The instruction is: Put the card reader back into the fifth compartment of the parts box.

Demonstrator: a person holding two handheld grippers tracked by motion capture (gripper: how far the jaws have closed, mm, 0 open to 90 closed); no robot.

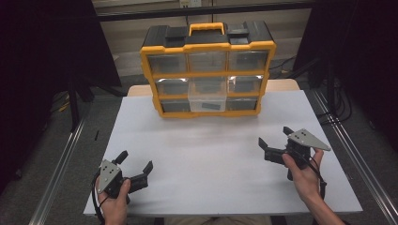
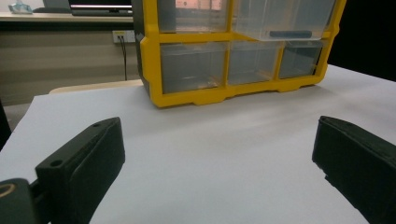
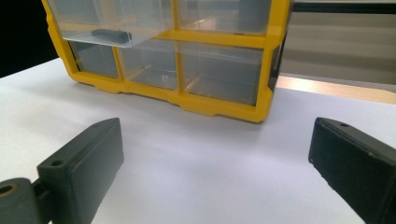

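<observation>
The yellow drawer box [image 1: 208, 70] stands at the far side of the white table [image 1: 220, 159]. Its middle drawer [image 1: 207, 99] is pulled out. Both the left gripper [image 1: 137, 168] and right gripper [image 1: 273, 138] have jaws wide apart, holding nothing. No work looks started yet.

Your table [image 1: 220, 159] is evenly and brightly lit from above, while the room around it falls to near black at 9 and 3 o'clock. Glare whitens the organizer's [image 1: 208, 70] middle drawers. Your near claws look soft and blurred.
</observation>
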